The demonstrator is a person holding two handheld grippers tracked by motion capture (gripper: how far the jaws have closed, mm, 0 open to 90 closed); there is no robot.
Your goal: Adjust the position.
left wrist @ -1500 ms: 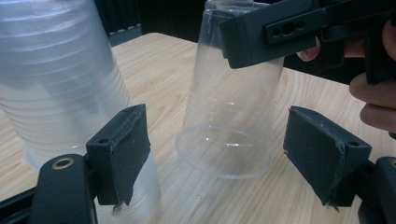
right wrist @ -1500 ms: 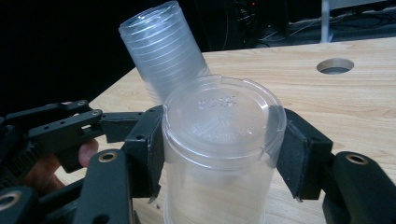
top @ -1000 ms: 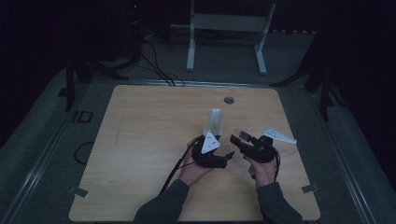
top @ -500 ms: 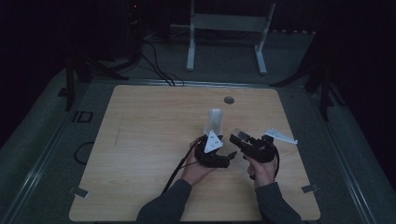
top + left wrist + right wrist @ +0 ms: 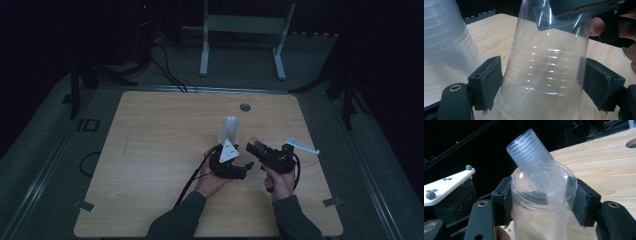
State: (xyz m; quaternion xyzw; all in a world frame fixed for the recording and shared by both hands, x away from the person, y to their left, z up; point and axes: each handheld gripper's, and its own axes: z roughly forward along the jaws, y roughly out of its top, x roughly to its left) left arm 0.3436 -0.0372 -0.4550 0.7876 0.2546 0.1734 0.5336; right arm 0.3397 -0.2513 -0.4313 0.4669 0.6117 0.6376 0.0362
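A: Where's the cup?
B: Clear plastic cup (image 5: pixel 541 202) sits upside down btwn both grippers, near the front-right of the table (image 5: pixel 150 150). Right gripper (image 5: pixel 541 200) is clamped on it near its base end, pads pressing both sides. In the high view the cup (image 5: pixel 251 141) is just a pale smear by the right gripper (image 5: pixel 256 149).
A: And the left one?
B: Left gripper (image 5: pixel 541 85) has let go: jaws have just been opening, cup (image 5: pixel 546 62) stands btwn them w/ a gap at the left pad; right pad looks v. close, can't tell if it touches. Seen from above, left gripper (image 5: pixel 239 171) lies just beside the right.
A: Other cups?
B: A stack of clear cups (image 5: pixel 230 128) stands upside down just behind the grippers. In the right gripper view the stack (image 5: pixel 529 147) looks tilted, its lower part hidden behind the held cup. In the left gripper view it (image 5: pixel 446 42) is cut off at the left edge.
A: Anything hard to read?
B: Cup mouth is cut off at the bottom of both gripper views. Room's v. dark: a white frame (image 5: pixel 245 30) and cables (image 5: pixel 165 65) on the floor behind the table, rest is black.
A: Surface?
B: Light wood top, round hole (image 5: pixel 245 107) near the far edge.
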